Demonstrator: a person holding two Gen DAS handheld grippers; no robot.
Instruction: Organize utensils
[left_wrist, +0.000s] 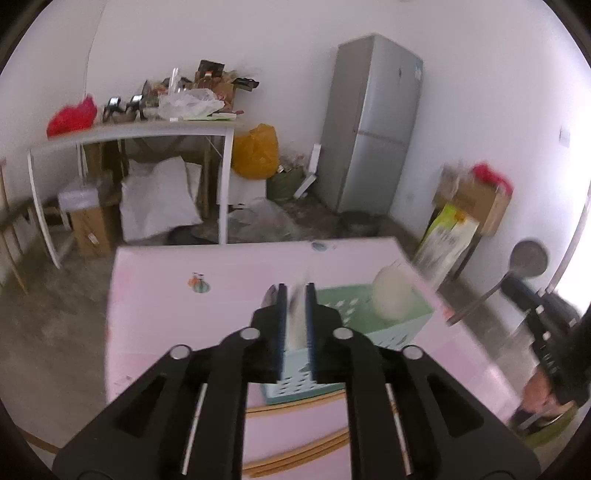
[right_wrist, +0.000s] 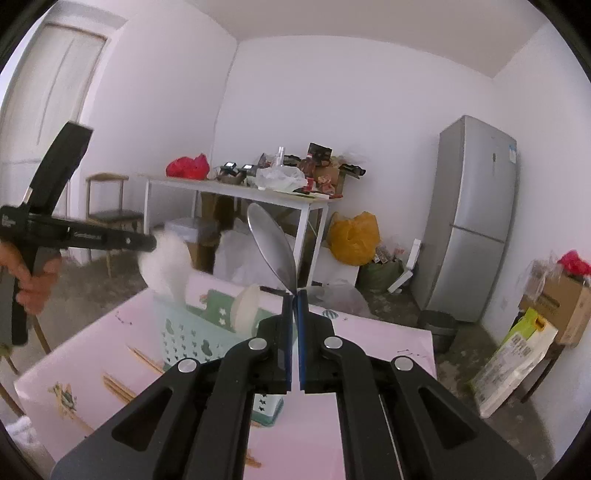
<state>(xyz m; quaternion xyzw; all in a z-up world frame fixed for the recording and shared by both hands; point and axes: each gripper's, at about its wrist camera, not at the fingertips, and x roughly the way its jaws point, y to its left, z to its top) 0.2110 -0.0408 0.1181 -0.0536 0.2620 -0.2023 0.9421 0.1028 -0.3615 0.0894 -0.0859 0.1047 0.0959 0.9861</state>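
**A:** State of right gripper (right_wrist: 294, 291)?

**B:** Pressed together, pinching a metal spoon (right_wrist: 273, 251) by the handle end. Bowl up and leaning toward upper left in the right wrist view. Seen again at the right edge of the left wrist view, clear of the table (left_wrist: 166, 332) and well above it.

**A:** Left gripper (left_wrist: 295, 291)?

**B:** Narrow gap between the pads. A blurred white thing (left_wrist: 295, 325) in that gap, running up past the tips. Cannot tell whether pinched or merely between them. In the right wrist view, found at left centre, held by a hand (right_wrist: 33, 280), with the same white blur at its tip.

**A:** Position of that white thing?

**B:** Above the near left corner of the basket (right_wrist: 184, 339) in the right wrist view. Contact with the basket not determinable; too blurred.

**A:** Basket?

**B:** Pale green, perforated, standing on the pink table, centre of both views. A second white rounded piece (right_wrist: 247, 306) inside, leaning against the far end.

**A:** Other utensils?

**B:** Chopsticks (right_wrist: 118, 387) lying flat on the table, lower left of the right wrist view, just beside the basket and outside it.
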